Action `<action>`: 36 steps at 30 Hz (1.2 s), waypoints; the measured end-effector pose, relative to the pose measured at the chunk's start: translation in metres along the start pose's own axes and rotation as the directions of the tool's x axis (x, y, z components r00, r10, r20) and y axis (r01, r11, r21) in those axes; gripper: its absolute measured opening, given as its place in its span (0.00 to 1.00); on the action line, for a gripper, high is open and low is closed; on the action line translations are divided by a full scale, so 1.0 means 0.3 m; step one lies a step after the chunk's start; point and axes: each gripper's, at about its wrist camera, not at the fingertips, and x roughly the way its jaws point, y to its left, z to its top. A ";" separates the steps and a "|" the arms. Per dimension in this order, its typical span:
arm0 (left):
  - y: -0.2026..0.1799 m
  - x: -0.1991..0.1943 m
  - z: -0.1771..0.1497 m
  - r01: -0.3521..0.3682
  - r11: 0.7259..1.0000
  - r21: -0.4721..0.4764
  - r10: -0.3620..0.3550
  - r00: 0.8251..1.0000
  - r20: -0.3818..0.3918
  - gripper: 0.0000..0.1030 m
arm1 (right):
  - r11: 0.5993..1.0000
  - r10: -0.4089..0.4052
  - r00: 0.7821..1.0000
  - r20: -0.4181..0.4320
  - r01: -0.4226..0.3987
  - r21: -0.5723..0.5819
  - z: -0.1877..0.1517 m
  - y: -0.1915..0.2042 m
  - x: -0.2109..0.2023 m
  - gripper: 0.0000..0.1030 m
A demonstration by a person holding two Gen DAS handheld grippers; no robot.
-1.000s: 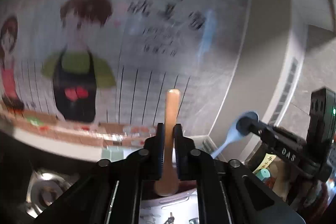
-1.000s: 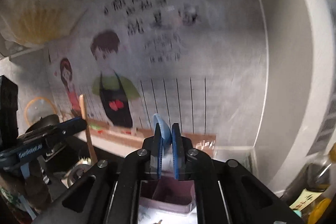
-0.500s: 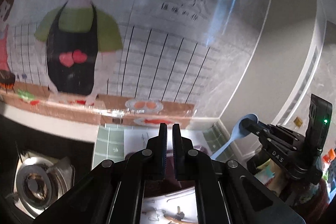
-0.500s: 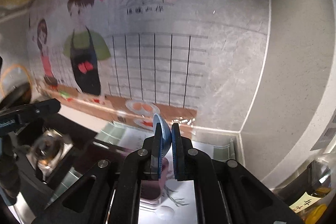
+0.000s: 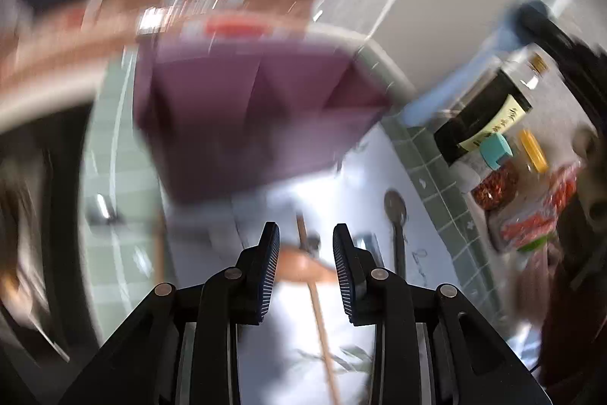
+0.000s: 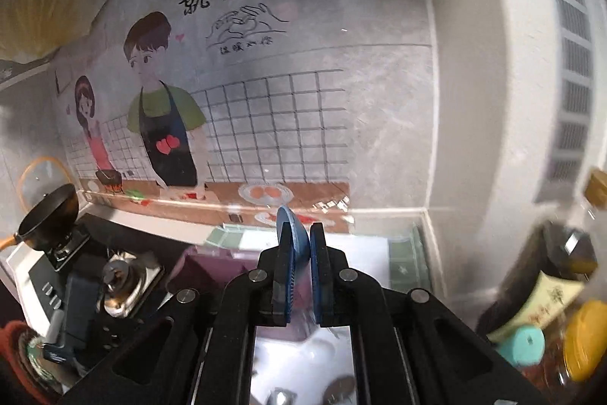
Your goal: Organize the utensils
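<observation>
My left gripper (image 5: 306, 245) is open and empty, pointing down at the white mat (image 5: 379, 169). A wooden spoon (image 5: 303, 266) lies on the mat just beyond its fingertips, and a dark metal spoon (image 5: 395, 211) lies to the right. The purple compartment holder (image 5: 250, 116) stands at the far end of the mat; it also shows in the right wrist view (image 6: 212, 266). My right gripper (image 6: 299, 232) is shut on a blue spoon (image 6: 292, 234), held up above the mat; this spoon shows blurred in the left wrist view (image 5: 474, 63).
Sauce bottles and jars (image 5: 489, 128) crowd the right side of the counter. A stove with a frying pan (image 6: 49, 215) and a burner (image 6: 117, 285) is on the left. The illustrated backsplash wall (image 6: 265, 101) rises behind.
My left gripper let go of the wooden spoon, opened and tipped sharply down toward the mat, where the spoon now lies. The right gripper keeps holding the blue spoon.
</observation>
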 end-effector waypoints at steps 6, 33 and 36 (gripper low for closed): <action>0.144 0.043 -0.105 0.111 0.917 -0.383 -0.089 0.993 0.075 0.30 | 0.997 -0.045 0.996 -0.079 0.049 0.054 -0.131 -0.062 -0.025 0.07; -0.106 -0.182 -0.103 -0.151 0.986 -0.075 0.166 0.938 0.305 0.05 | 0.997 -0.080 0.978 -0.195 0.082 0.002 -0.305 -0.049 -0.045 0.07; -0.131 -0.293 -0.089 -0.191 0.980 -0.052 0.196 0.908 0.370 0.05 | 0.995 -0.098 0.983 -0.152 0.096 -0.024 -0.256 -0.030 -0.063 0.07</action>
